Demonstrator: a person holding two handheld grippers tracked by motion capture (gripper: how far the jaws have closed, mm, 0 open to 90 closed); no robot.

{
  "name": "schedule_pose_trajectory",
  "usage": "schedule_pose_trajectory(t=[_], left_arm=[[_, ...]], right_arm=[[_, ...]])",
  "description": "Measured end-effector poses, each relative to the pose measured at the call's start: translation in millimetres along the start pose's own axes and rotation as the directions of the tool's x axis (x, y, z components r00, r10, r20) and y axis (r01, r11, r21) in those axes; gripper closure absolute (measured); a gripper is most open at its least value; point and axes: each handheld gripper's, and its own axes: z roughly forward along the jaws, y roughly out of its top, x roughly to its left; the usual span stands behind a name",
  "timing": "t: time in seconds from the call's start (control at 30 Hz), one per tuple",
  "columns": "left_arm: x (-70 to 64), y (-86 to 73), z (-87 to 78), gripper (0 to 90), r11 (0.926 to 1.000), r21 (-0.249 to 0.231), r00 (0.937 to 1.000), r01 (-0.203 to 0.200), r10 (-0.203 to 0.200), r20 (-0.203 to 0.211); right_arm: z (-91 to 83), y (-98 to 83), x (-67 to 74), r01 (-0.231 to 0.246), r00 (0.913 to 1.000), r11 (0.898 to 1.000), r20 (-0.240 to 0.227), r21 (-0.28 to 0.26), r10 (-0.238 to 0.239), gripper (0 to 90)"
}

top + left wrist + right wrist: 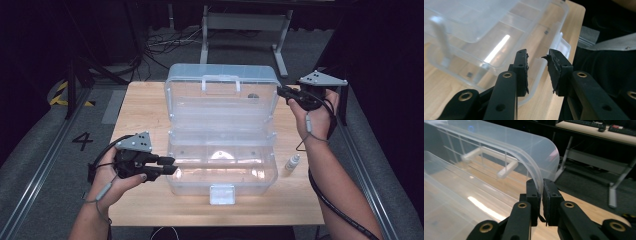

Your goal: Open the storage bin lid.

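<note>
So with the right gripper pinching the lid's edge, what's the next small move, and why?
Probably swing the lid forward and down to close it: the right gripper is clamped on its edge, the clear box stands open, and the left gripper waits open at the box's rim to steady it.

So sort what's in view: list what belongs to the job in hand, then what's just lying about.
In the job:
- clear plastic hinged storage box, its raised lid pinched at the rim
- right gripper, shut on the lid
- left gripper, open beside the box

Lying about:
- small white dropper bottle
</note>
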Motion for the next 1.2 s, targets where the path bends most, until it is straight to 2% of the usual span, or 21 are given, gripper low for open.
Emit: schedule_pose_trajectory(t=[0.23,0.3,0.67,0.9,1.2], left_arm=[[4.8,-3.8,13.2,68.3,0.9984,0.057,0.9996,-0.003,0.002,0.028],[5.6,-5.0,17.8,65.1,0.9967,0.081,0.9997,-0.006,0.004,0.023],[11.6,-11.4,37.1,64.4,0.9895,0.144,0.9996,0.008,-0.012,0.025],[16.2,-14.6,42.8,64.3,0.9866,0.162,0.9991,0.018,-0.024,0.036],[17.6,-16.4,44.6,64.2,0.9863,0.163,0.9986,0.025,-0.032,0.041]], right_arm=[[8.9,4.9,-6.0,-0.026,0.9996,0.999,-0.009,0.021,0.027,84.6],[9.7,4.5,-7.0,-0.027,0.9996,0.999,-0.01,0.017,0.027,84.6],[14.0,1.4,-7.3,-0.055,0.9985,0.998,0.01,-0.005,0.055,85.0],[18.8,0.0,-7.5,-0.081,0.9963,0.997,0.028,-0.019,0.082,85.3],[27.9,-2.2,-9.5,-0.115,0.9919,0.993,0.049,-0.037,0.117,85.7]])
